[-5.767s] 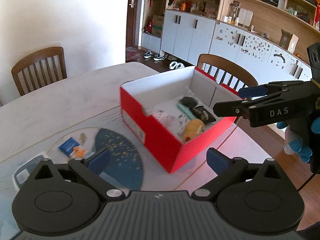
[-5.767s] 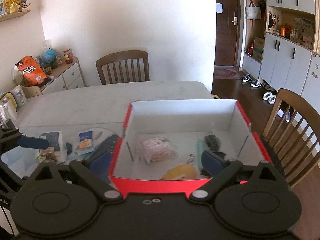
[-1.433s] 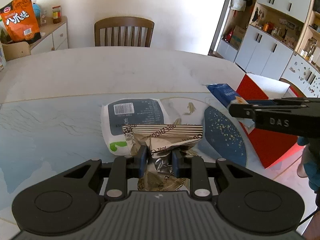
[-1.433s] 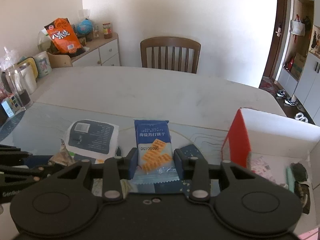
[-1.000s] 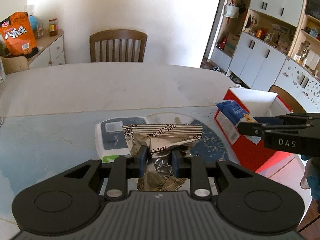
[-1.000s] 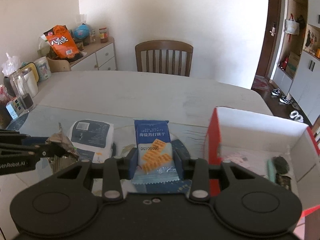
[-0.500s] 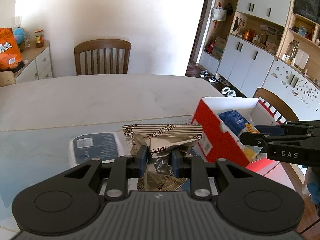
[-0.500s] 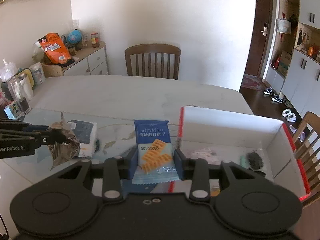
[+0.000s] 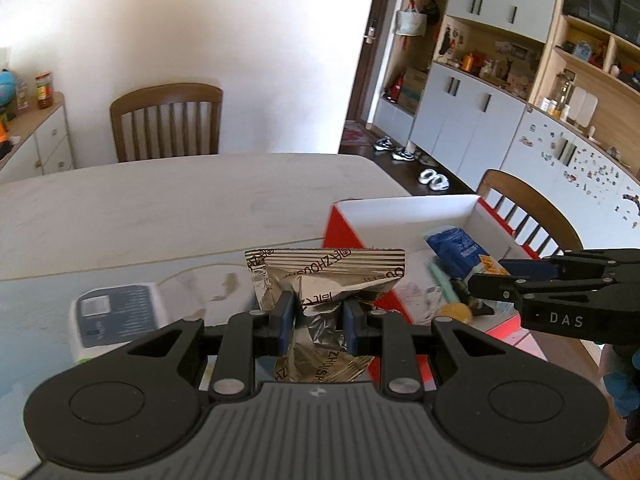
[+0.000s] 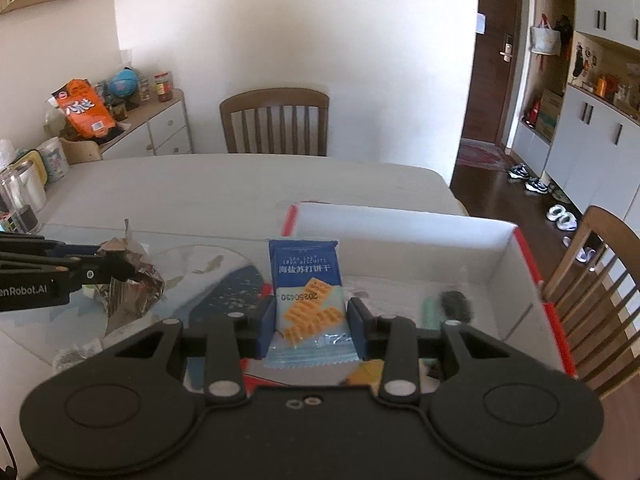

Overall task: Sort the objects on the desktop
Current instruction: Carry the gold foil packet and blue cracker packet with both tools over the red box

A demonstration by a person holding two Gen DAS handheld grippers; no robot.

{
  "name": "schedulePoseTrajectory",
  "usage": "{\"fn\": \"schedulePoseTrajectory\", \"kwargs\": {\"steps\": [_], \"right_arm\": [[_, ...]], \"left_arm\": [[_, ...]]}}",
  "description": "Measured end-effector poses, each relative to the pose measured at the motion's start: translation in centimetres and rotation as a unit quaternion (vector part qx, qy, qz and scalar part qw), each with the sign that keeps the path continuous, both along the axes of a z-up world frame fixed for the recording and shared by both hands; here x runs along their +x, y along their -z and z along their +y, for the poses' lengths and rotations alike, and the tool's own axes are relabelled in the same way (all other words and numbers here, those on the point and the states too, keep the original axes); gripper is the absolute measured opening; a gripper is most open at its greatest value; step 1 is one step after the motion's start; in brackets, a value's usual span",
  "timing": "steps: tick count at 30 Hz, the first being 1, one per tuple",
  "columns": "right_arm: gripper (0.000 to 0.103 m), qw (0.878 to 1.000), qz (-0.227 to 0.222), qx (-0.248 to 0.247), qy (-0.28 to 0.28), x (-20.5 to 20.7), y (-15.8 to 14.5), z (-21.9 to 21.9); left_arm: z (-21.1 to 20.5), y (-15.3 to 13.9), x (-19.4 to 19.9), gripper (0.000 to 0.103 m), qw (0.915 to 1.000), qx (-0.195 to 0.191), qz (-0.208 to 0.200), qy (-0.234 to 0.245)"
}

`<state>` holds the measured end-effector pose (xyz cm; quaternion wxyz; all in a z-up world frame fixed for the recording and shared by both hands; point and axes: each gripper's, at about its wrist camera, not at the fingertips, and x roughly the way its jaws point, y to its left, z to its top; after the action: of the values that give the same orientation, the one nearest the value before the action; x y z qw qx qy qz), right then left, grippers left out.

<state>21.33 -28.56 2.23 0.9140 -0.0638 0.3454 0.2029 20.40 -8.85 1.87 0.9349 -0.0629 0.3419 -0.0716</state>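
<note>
Your left gripper (image 9: pixel 315 316) is clamped tight on the crumpled foil packet (image 9: pixel 326 276), whose lower half drops behind the gripper body. Your right gripper (image 10: pixel 312 322) pinches the blue cracker pack (image 10: pixel 306 284) by its sides, held above the near edge of the red box (image 10: pixel 554 316). The box's contents are blurred: a dark tuft (image 10: pixel 456 304), a pale green strip, something yellow. Its near wall is hidden behind the right gripper. On the table (image 9: pixel 160 208), left of the box, lies a white pouch (image 9: pixel 116 320), partly covered by the left gripper. Chairs stand behind and to the right.
</note>
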Motion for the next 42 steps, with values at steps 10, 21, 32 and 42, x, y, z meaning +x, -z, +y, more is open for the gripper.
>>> {"fn": "schedulePoseTrajectory", "kwargs": {"steps": [10, 21, 32, 42], "right_arm": [[0.038, 1.000, 0.002, -0.005, 0.028, 1.3, 0.2, -4.3], [0.038, 0.999, 0.008, -0.026, 0.033, 3.6, 1.8, -6.7], [0.038, 0.998, 0.021, -0.053, 0.030, 5.6, 4.1, -7.2], [0.038, 0.995, 0.028, -0.093, 0.025, 6.9, 6.5, -8.0]], "left_arm": [[-5.1, 0.0, 3.1, 0.024, 0.9992, 0.004, 0.002, 0.039], [-9.6, 0.5, 7.1, 0.024, 0.9965, 0.005, 0.021, 0.080], [-13.5, 2.4, 9.8, 0.024, 0.9888, 0.068, 0.040, 0.127], [-15.1, 5.2, 11.2, 0.024, 0.9796, 0.113, 0.075, 0.148]]}}
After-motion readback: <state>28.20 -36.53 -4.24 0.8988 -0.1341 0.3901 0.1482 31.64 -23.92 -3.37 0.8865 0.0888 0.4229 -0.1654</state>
